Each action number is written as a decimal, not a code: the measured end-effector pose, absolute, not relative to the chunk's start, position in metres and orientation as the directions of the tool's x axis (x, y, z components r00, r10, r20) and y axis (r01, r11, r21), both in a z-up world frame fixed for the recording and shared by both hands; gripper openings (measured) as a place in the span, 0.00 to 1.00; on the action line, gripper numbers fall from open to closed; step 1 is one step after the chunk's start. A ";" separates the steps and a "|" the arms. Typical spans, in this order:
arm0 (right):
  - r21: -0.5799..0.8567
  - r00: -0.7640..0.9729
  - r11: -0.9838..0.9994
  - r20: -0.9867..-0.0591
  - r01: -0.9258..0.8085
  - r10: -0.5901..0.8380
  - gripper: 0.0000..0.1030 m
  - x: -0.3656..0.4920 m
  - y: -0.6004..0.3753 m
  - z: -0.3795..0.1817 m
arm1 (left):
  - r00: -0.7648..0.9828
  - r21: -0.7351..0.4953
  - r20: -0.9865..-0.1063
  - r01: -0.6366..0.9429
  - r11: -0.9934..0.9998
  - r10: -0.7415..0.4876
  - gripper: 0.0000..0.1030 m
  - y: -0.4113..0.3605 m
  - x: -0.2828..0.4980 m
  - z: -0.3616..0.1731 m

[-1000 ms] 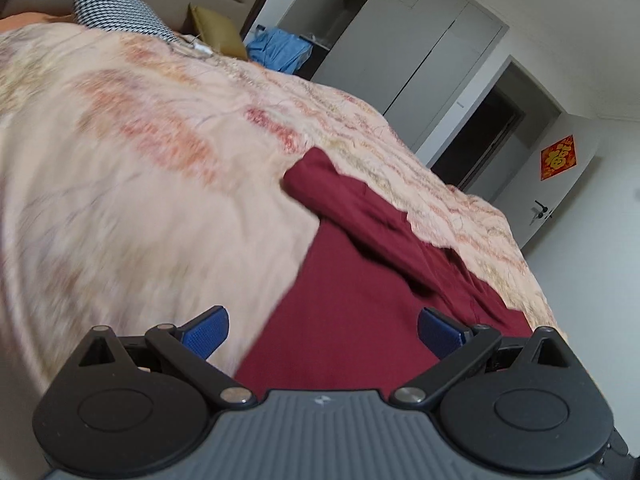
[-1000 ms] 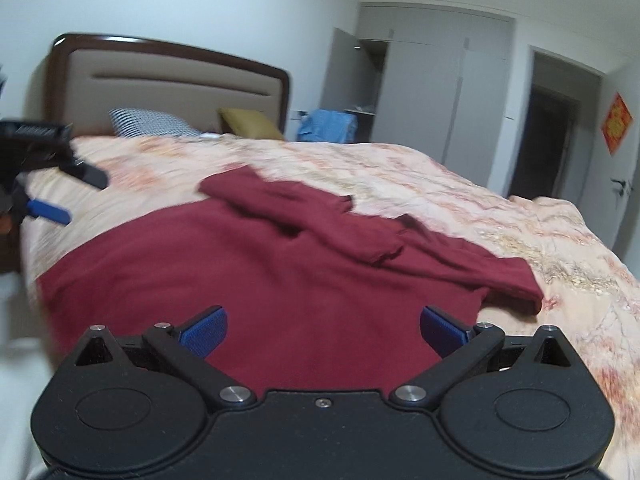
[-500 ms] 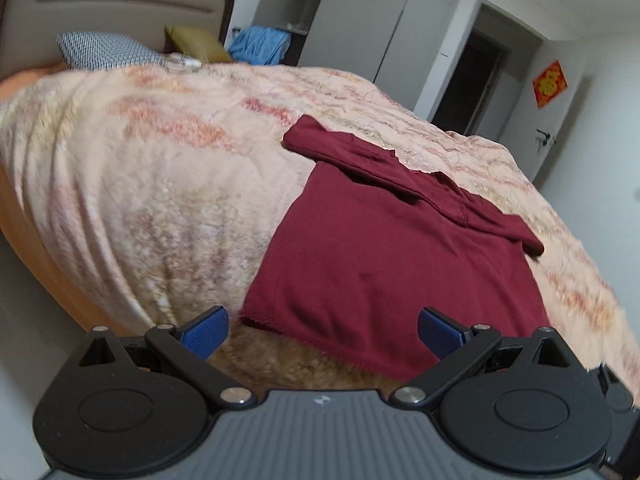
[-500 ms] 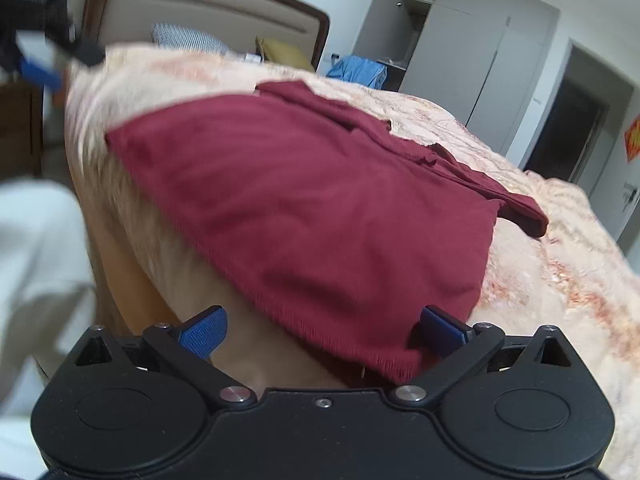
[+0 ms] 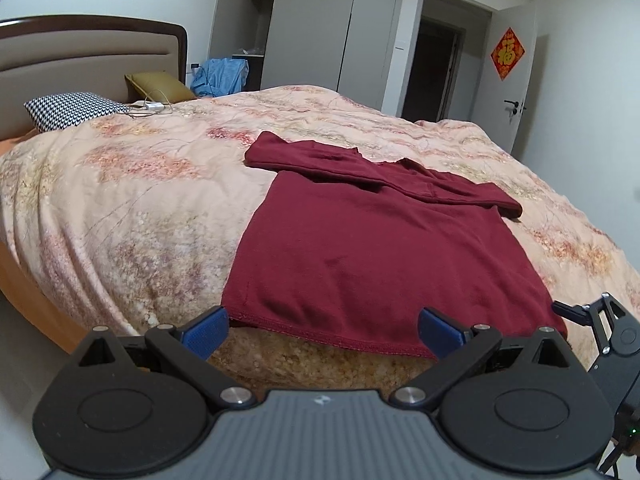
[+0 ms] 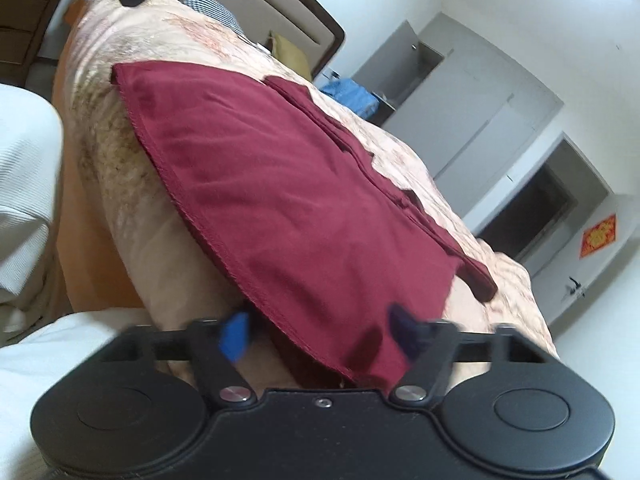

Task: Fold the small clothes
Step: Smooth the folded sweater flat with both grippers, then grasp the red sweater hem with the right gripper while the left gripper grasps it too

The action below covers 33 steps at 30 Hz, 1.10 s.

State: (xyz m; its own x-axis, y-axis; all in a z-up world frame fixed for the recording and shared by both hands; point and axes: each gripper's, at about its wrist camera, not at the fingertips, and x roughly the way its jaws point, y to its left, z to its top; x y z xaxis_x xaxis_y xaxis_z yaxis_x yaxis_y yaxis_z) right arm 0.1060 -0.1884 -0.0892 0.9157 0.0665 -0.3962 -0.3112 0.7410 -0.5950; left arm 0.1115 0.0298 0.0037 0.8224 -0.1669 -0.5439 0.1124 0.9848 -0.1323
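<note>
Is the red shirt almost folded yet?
Partly. The dark red shirt lies flat on the bedspread with both sleeves already folded across its top. Right now the left gripper and right gripper are both open at the hem, at the edge of the bed, holding nothing. Still left: gripping the hem and folding the body up.

Both wrist views low at bed edge, facing headboard; right tilted; share maroon shirt.

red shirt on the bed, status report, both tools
Left tool open, at the red shirt hem, not gripping. Right tool open at its right hem corner. Shirt flat on bed, sleeves folded across. Nothing in the way.
</note>
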 end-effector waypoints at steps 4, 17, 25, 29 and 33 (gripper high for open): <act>-0.542 0.928 0.776 -0.341 -0.324 0.149 0.12 0.099 -0.192 -0.076 | 0.836 -0.111 -0.524 0.127 0.986 -0.166 1.00 0.028 0.108 0.001; -0.242 0.899 0.900 -0.347 -0.362 0.268 0.07 0.138 -0.215 0.000 | 0.880 0.314 -0.466 0.263 0.912 -0.093 1.00 -0.057 0.126 -0.049; -0.151 0.890 0.918 -0.346 -0.366 0.298 0.07 0.148 -0.228 0.019 | 0.932 0.513 -0.362 0.188 0.837 0.013 1.00 -0.098 0.154 -0.078; -0.168 0.891 0.915 -0.347 -0.366 0.293 0.07 0.144 -0.230 0.017 | 0.938 0.478 -0.347 0.171 0.861 0.007 0.90 -0.086 0.154 -0.079; -0.169 0.886 0.911 -0.354 -0.376 0.300 0.07 0.139 -0.231 0.010 | 0.952 0.539 -0.304 0.131 0.832 0.047 0.84 -0.065 0.150 -0.083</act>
